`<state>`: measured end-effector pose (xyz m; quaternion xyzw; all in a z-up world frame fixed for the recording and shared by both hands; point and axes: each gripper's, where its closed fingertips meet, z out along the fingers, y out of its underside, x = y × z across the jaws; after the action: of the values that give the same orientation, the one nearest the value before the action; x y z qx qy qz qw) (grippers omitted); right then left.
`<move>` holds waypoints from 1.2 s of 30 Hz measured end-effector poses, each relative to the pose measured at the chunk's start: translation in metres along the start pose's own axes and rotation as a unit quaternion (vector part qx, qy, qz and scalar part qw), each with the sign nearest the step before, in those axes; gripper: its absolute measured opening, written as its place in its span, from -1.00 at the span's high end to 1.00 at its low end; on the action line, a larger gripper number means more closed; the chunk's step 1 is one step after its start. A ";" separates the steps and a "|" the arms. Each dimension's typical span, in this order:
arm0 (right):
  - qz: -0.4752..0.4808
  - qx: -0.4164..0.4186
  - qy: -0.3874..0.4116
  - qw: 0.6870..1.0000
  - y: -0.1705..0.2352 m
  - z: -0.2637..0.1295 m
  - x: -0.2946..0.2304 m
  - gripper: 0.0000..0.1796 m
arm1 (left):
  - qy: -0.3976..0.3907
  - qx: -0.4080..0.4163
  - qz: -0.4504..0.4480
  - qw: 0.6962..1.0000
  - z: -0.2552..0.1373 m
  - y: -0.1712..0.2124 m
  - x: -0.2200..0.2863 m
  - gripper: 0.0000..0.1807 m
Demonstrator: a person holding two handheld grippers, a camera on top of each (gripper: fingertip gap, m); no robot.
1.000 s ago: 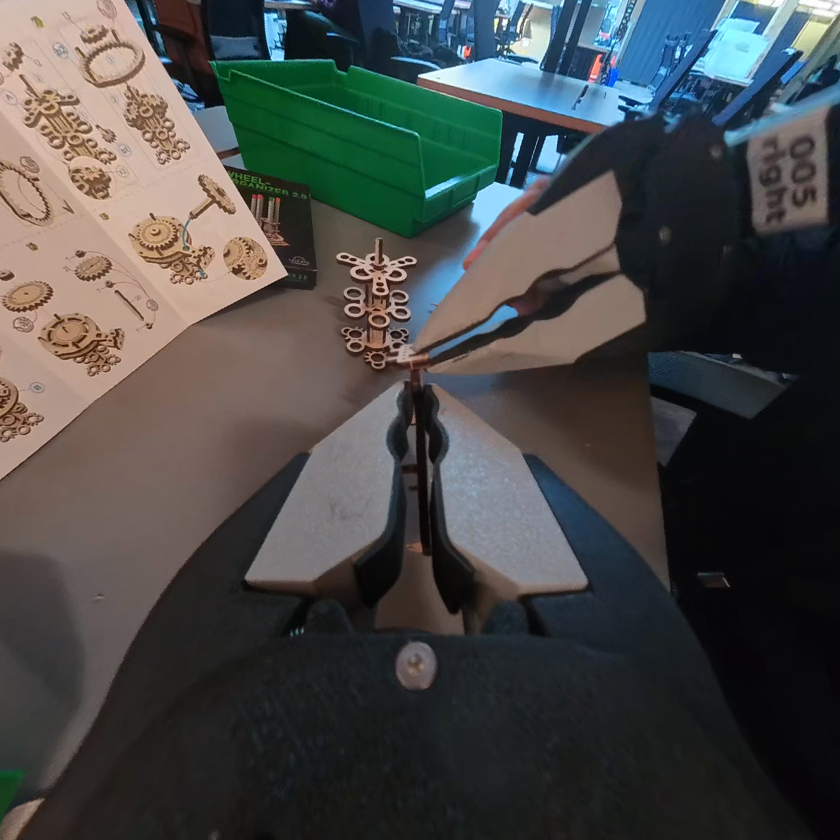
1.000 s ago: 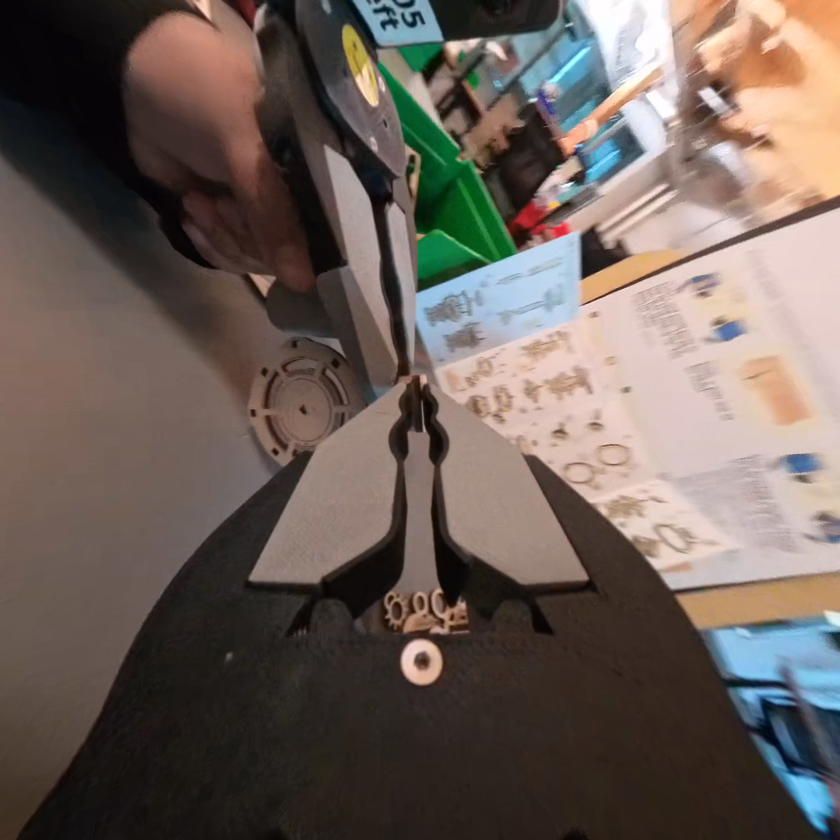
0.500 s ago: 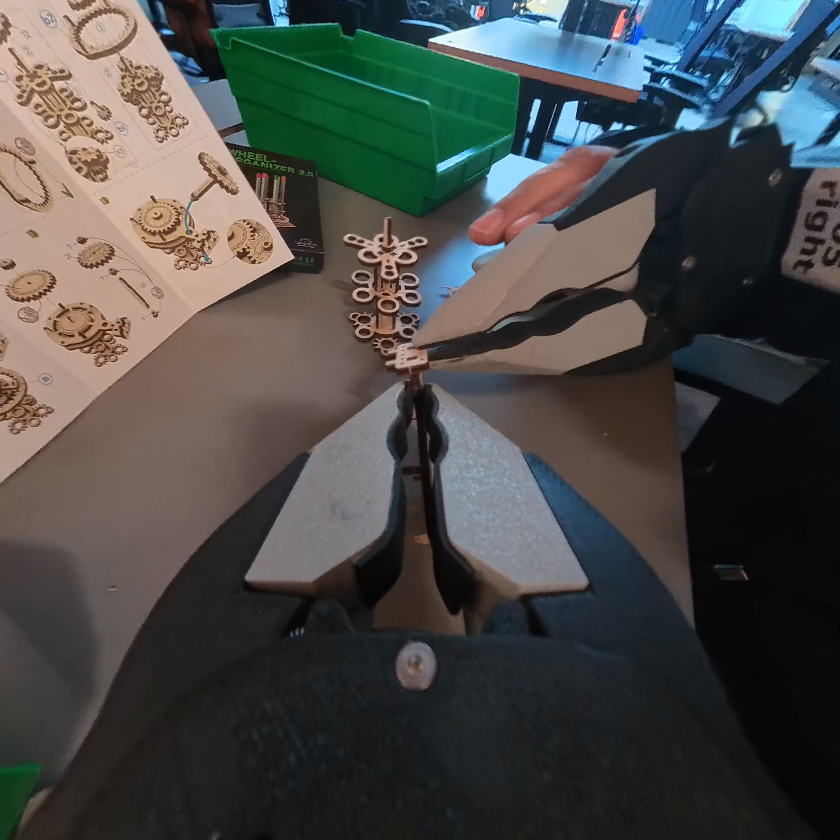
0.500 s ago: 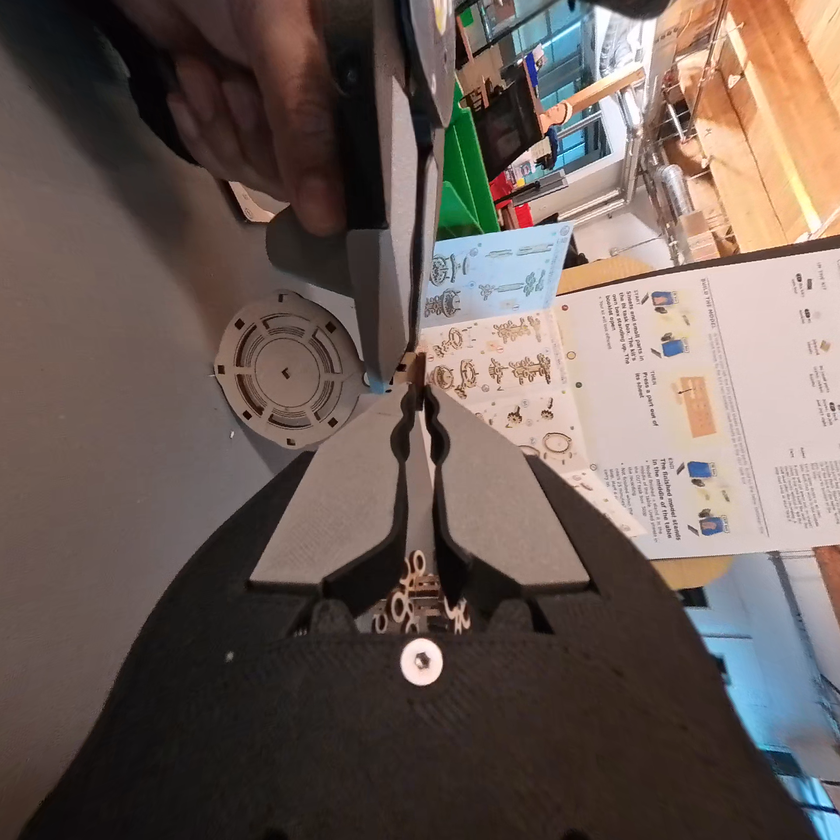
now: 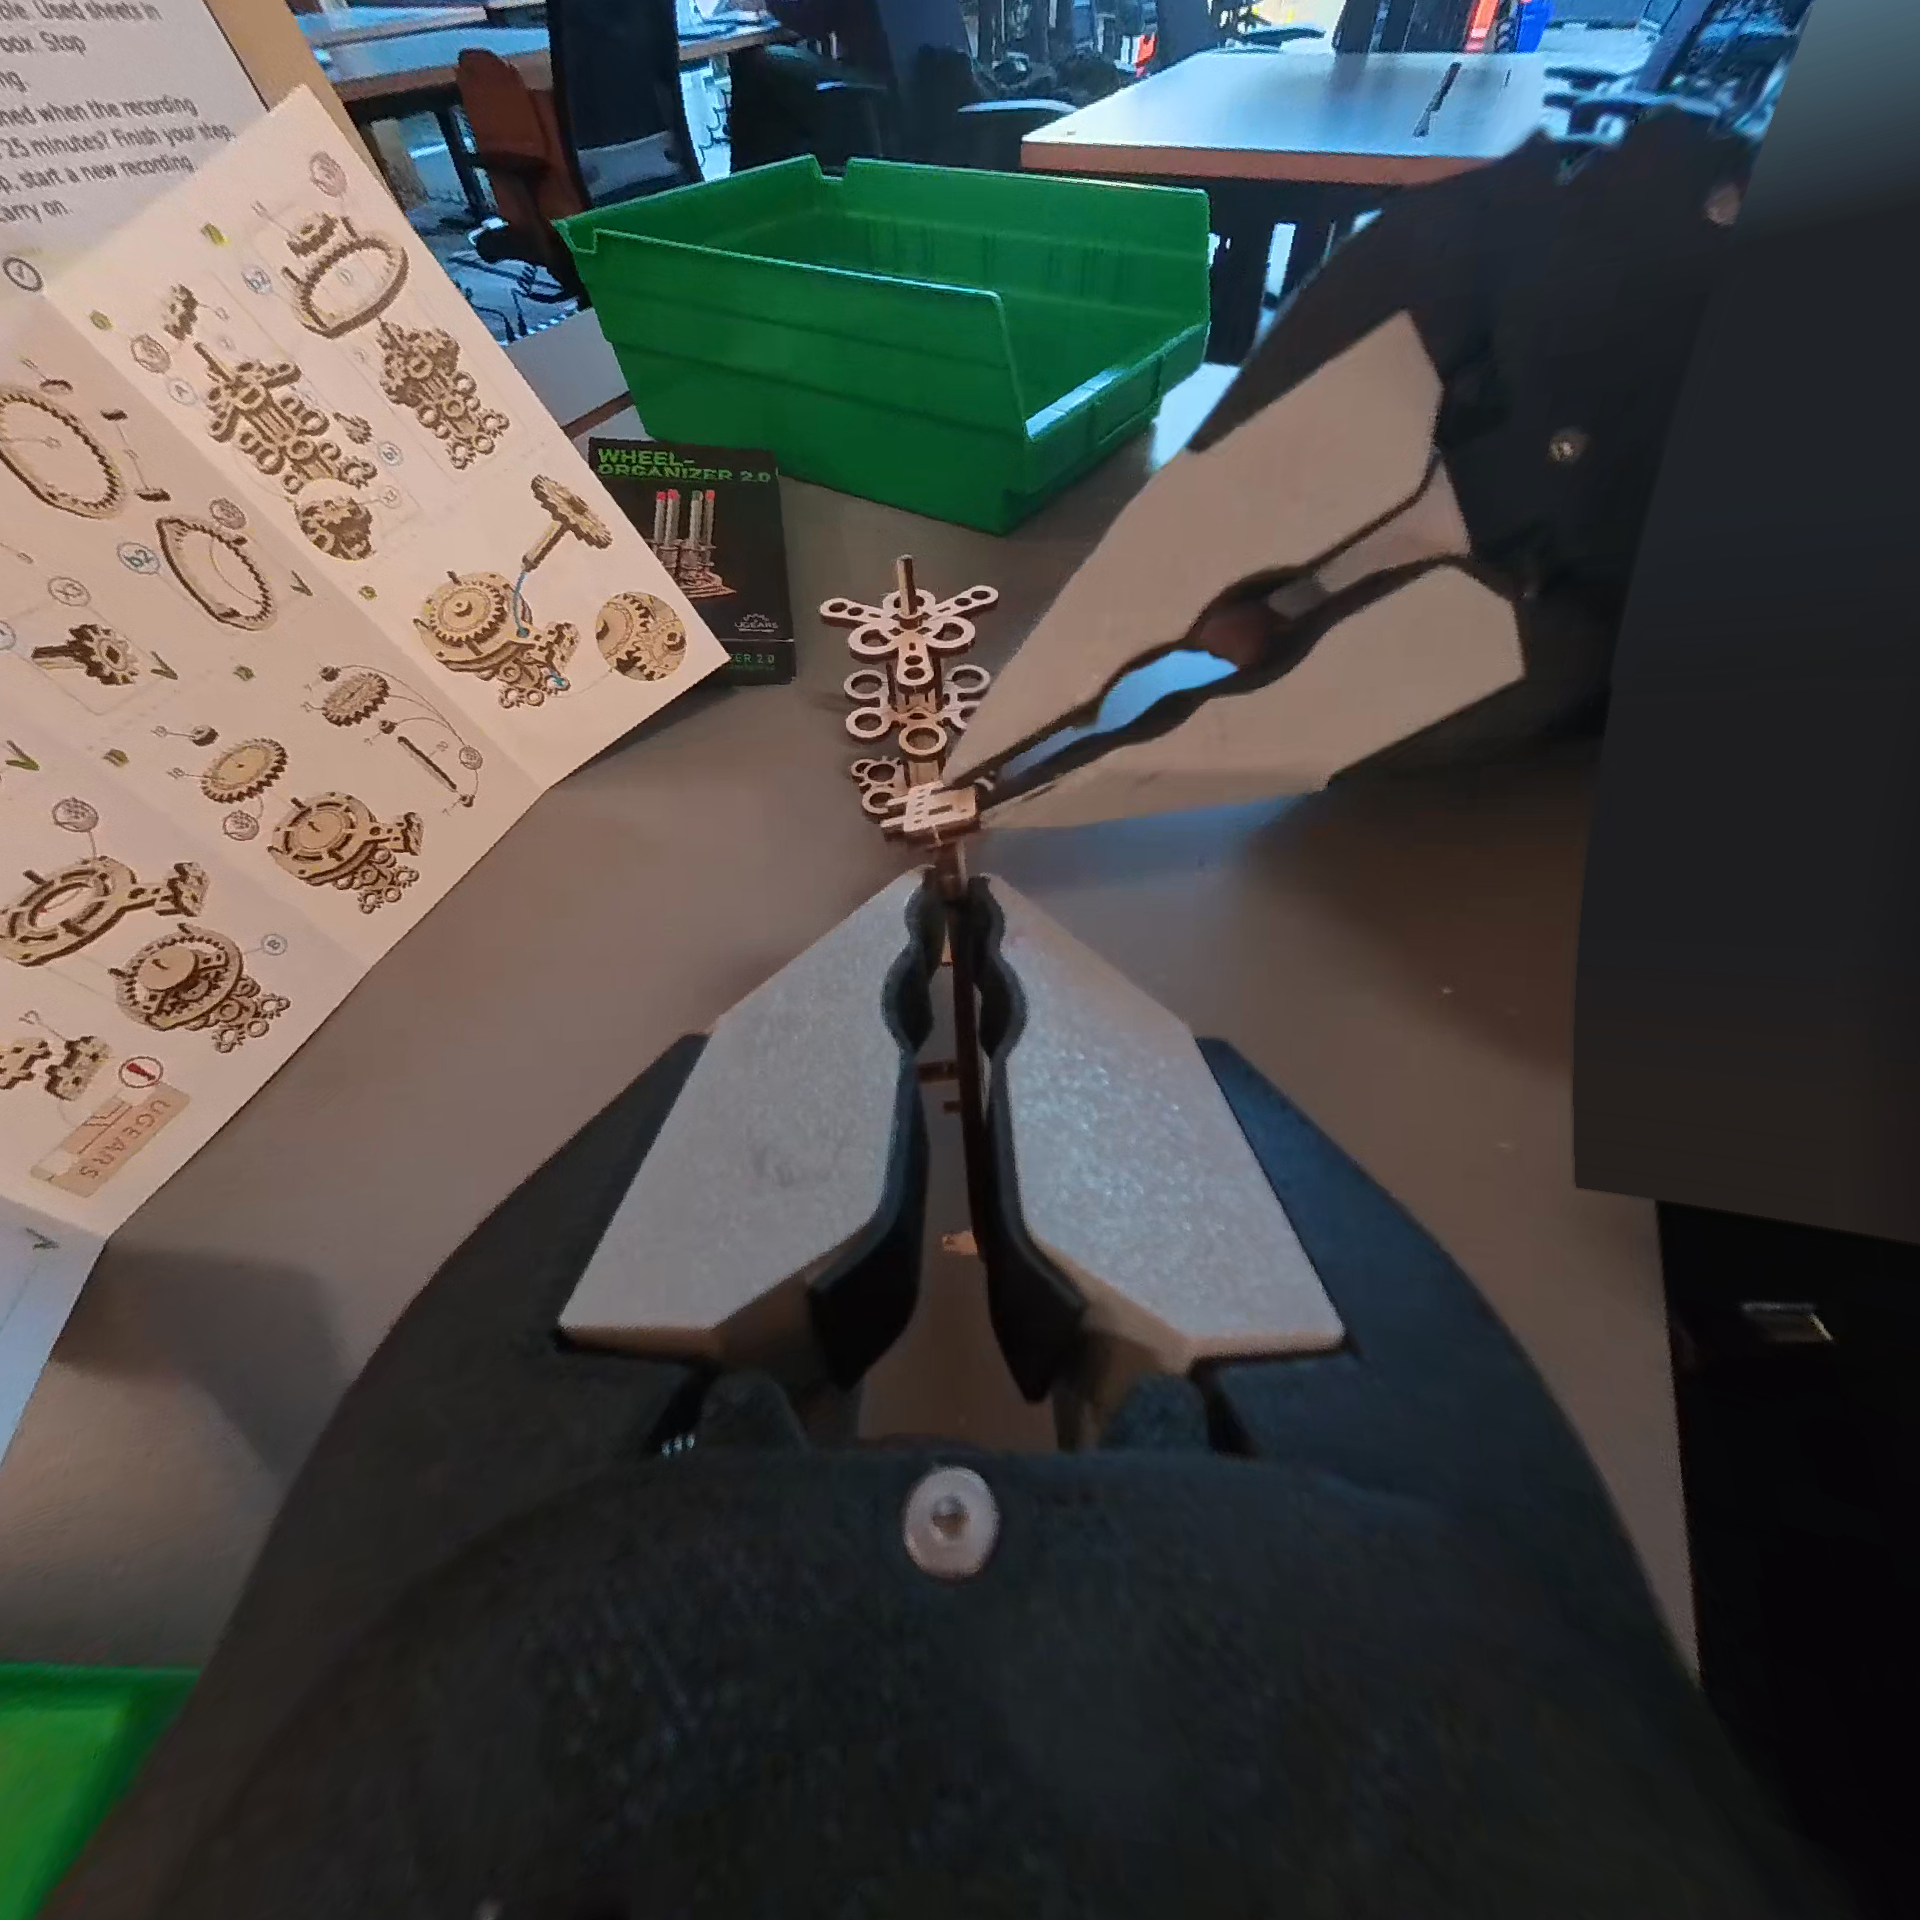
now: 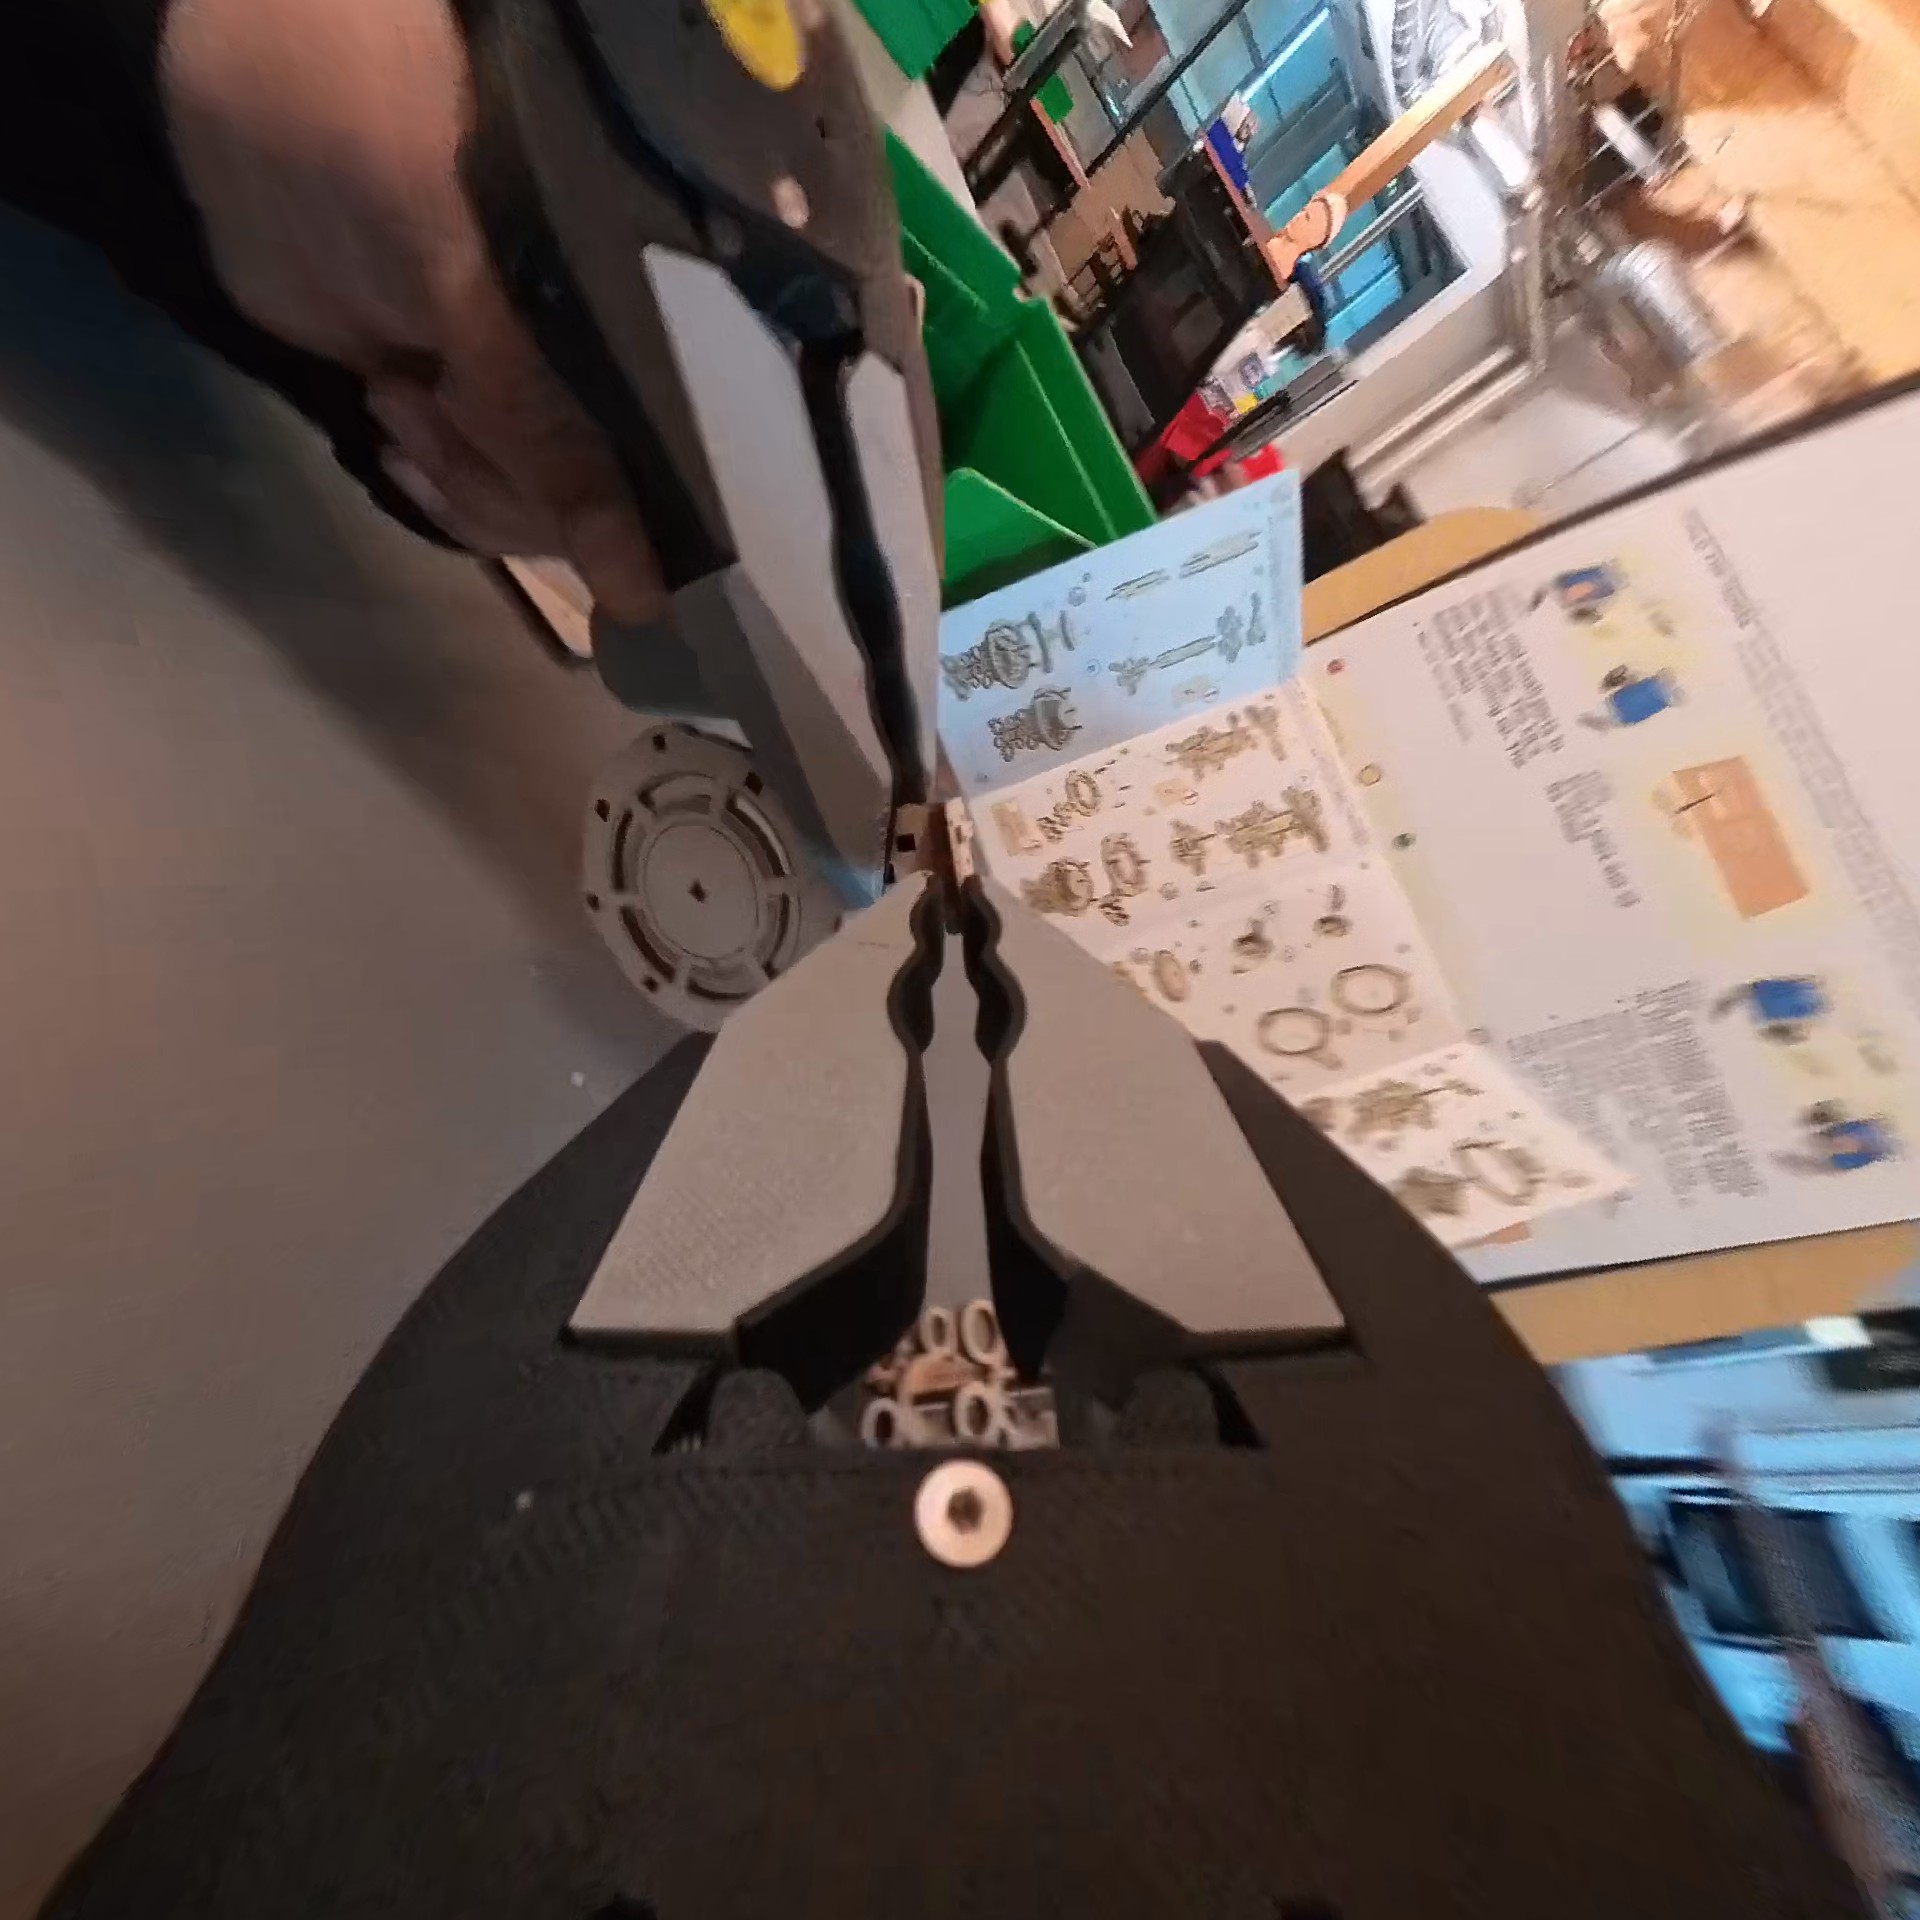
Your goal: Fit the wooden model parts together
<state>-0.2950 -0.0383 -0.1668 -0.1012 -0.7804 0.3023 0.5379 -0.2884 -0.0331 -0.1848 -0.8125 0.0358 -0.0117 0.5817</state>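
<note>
While the grey table point(image 5: 644, 935) is carrying a green bin point(image 5: 894, 353), an instruction sheet point(image 5: 260, 623), a dark booklet point(image 5: 696, 540) and a ringed wooden assembly point(image 5: 909, 675), the left gripper point(image 5: 948, 894) is clamping a thin dark wooden strip point(image 5: 966, 1039) upright. The right gripper point(image 6: 948, 904) is pinching a small notched wooden block point(image 5: 935, 808) against the strip's tip, partly hiding the assembly behind. A wooden disc point(image 6: 691, 894) is lying flat nearby.

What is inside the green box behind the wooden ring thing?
The green box shows only bare green walls from here. Its floor is hidden behind the front wall, so anything lying low cannot be seen.
</note>
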 end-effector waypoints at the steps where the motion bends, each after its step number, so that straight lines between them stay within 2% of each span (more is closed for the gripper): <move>1: -0.046 -0.006 0.018 0.999 0.000 0.000 0.000 1.00 | 0.003 0.001 -0.005 1.000 0.000 0.000 0.000 0.99; 3: -0.112 -0.007 0.033 0.993 -0.001 0.001 -0.003 1.00 | 0.014 0.003 -0.020 1.000 -0.001 0.002 0.001 0.99; 4: -0.112 -0.001 0.029 0.993 -0.002 0.000 -0.003 1.00 | 0.025 0.007 -0.035 0.999 -0.001 0.002 0.002 0.99; 8: -0.038 0.024 -0.009 0.999 -0.003 -0.010 0.002 1.00 | 0.084 0.042 -0.102 0.990 -0.004 -0.008 0.008 0.99; 12: -0.061 0.010 -0.012 0.998 0.010 -0.012 -0.001 1.00 | 0.099 0.051 -0.110 0.988 -0.007 -0.011 0.009 0.99; 19: -0.079 0.033 0.011 0.996 -0.001 -0.018 0.003 0.99 | 0.123 0.047 -0.127 0.983 -0.004 -0.009 0.015 0.99; 28: -0.100 0.040 -0.005 0.994 -0.004 -0.020 -0.004 1.00 | 0.162 0.046 -0.152 0.974 -0.005 -0.009 0.022 0.99; 36: -0.094 0.038 -0.017 0.995 0.000 -0.019 -0.005 1.00 | 0.154 0.030 -0.149 0.976 0.000 -0.003 0.021 0.99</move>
<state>-0.2759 -0.0340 -0.1658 -0.0018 -0.7836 0.2812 0.5540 -0.2669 -0.0333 -0.1822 -0.7795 0.0027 -0.2240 0.5849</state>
